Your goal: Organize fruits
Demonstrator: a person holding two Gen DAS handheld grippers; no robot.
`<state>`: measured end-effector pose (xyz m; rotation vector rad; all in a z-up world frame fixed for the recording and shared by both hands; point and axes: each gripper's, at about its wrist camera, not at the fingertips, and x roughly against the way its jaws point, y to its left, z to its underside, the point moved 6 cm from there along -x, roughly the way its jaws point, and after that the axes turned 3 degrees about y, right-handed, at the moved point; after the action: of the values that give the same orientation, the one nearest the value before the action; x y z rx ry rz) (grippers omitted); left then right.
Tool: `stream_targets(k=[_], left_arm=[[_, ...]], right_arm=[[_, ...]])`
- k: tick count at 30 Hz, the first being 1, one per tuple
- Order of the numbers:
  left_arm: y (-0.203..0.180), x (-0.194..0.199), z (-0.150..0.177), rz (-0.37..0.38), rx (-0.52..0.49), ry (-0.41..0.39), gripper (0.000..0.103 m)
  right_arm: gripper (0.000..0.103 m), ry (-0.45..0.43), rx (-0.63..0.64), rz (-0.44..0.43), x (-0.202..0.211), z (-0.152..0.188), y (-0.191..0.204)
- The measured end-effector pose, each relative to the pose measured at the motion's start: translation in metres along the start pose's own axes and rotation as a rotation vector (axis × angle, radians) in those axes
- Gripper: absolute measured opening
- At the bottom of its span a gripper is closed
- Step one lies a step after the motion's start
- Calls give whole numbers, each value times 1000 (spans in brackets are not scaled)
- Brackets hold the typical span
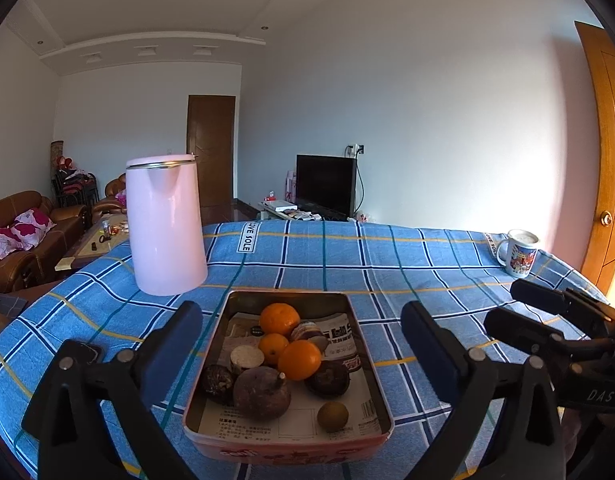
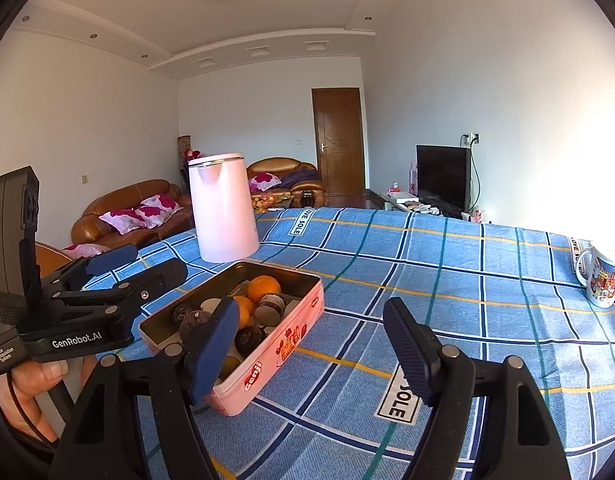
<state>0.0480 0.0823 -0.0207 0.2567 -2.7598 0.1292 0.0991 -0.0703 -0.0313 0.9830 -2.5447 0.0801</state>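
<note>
A pink tin box [image 1: 211,380] lined with printed paper sits on the blue checked tablecloth [image 1: 347,264]. It holds three oranges [image 1: 299,360], several dark brown round fruits [image 1: 261,394] and a small brownish fruit [image 1: 332,417]. My left gripper [image 1: 303,348] is open and empty, its fingers either side of the tin, above it. In the right wrist view the tin [image 2: 275,344] lies left of centre. My right gripper [image 2: 307,344] is open and empty over the cloth just right of the tin. The left gripper [image 2: 139,268] shows at the left there.
A pink kettle [image 1: 165,224] stands behind the tin at the left. A printed mug [image 1: 517,252] stands at the far right of the table. Sofas, a dark screen and wooden doors lie beyond the table.
</note>
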Motion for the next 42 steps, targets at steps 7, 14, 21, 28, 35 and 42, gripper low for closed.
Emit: stream_targets(k=[7, 14, 21, 28, 35, 42], left_arm=[[-8, 3, -2, -2, -20, -1, 102], [-17, 5, 1, 3, -29, 4, 103], [-24, 4, 1, 18, -37, 23, 103], [-32, 6, 1, 17, -50, 18, 103], [-35, 5, 1, 14, -58, 16, 103], [-35, 4, 2, 19, -52, 21, 103]], right_arm=[[76, -18, -11, 15, 10, 1, -6], [76, -26, -19, 24, 15, 5, -10], [76, -31, -34, 33, 21, 8, -15], [76, -41, -44, 42, 28, 8, -20], [76, -49, -43, 50, 32, 8, -20], [76, -44, -39, 49, 32, 8, -19]])
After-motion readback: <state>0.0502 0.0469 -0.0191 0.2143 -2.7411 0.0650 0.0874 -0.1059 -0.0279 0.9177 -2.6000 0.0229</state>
